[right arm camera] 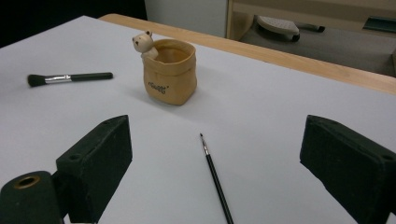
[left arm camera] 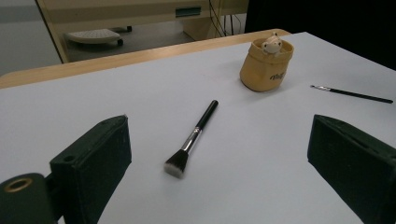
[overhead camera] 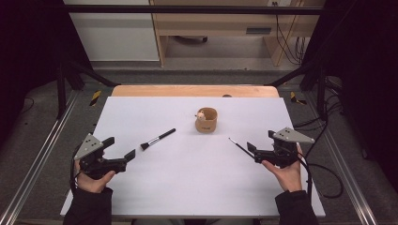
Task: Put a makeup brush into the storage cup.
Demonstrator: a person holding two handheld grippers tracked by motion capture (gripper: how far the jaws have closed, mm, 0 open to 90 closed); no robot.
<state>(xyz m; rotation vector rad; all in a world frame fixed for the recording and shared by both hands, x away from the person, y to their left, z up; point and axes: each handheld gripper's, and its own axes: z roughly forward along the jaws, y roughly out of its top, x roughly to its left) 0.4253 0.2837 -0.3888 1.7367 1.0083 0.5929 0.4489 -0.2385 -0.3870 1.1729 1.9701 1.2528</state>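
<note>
The left gripper (overhead camera: 121, 149) hovers near the table's left edge, jaws spread wide and holding nothing, just short of the flat-headed brush (overhead camera: 157, 139). At the right, the right gripper (overhead camera: 257, 143) is likewise spread beside the thin paintbrush (overhead camera: 240, 147), whose near end is cut off in the right gripper view. The tan pot (overhead camera: 206, 120) stands farther back between them.
</note>
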